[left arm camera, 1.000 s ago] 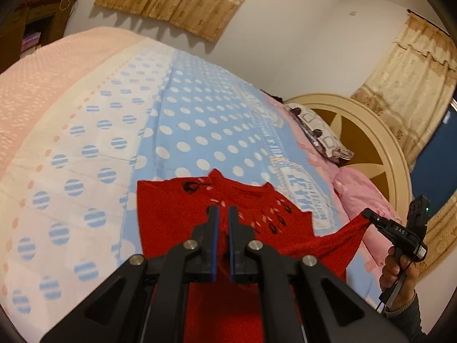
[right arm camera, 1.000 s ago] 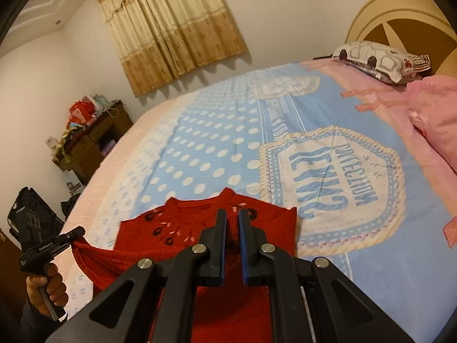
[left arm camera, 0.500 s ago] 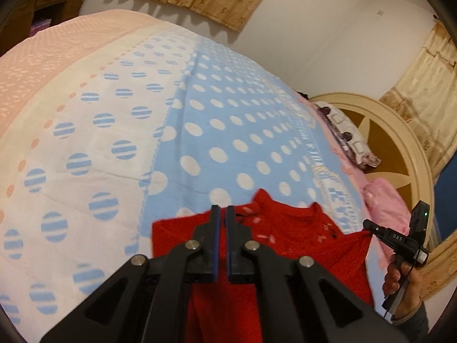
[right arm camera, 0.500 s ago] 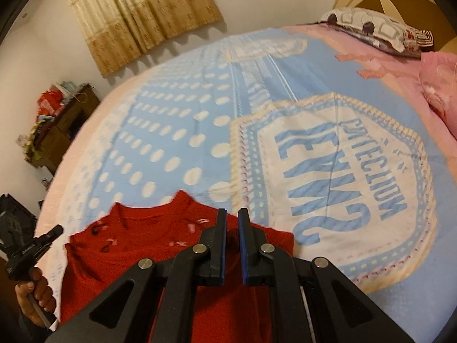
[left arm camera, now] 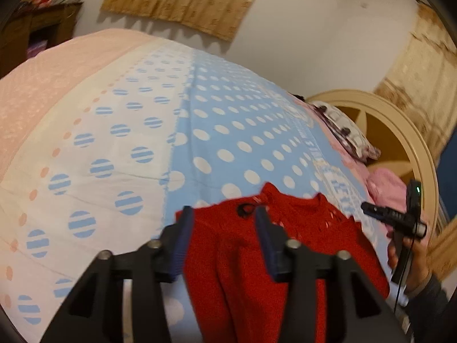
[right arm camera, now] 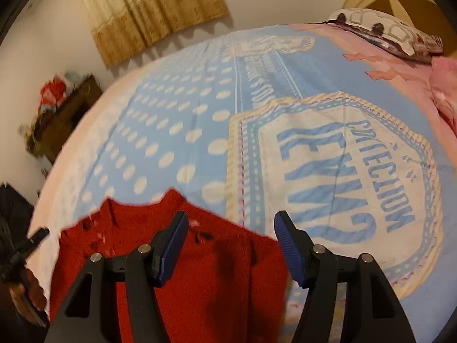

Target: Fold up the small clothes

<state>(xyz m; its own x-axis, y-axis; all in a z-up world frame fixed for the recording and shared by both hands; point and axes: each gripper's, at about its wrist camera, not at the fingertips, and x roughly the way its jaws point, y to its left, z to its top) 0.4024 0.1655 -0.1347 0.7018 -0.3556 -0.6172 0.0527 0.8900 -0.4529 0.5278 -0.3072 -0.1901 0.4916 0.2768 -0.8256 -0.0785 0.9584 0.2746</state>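
Observation:
A small red knitted sweater (left arm camera: 257,257) lies flat on the bed, collar pointing away from me; it also shows in the right wrist view (right arm camera: 205,271). My left gripper (left arm camera: 224,225) is open, its jaws spread over the sweater's left shoulder part, holding nothing. My right gripper (right arm camera: 231,237) is open too, jaws wide above the sweater's right shoulder edge. The right gripper also appears at the right of the left wrist view (left arm camera: 394,217), held in a hand. The left gripper shows at the left edge of the right wrist view (right arm camera: 25,245).
The bed has a blue polka-dot and pink bedspread (left arm camera: 217,131) with a large printed badge (right arm camera: 357,171). A patterned pillow (right arm camera: 385,34) and pink bedding (left arm camera: 385,183) lie by the round headboard (left arm camera: 400,131). A cluttered wooden shelf (right arm camera: 62,114) stands by the curtain (right arm camera: 148,8).
Both grippers were shut on the sweater's shoulders and have now opened, letting it go. The sweater, held stretched and lowered before, now lies flat on the bedspread.

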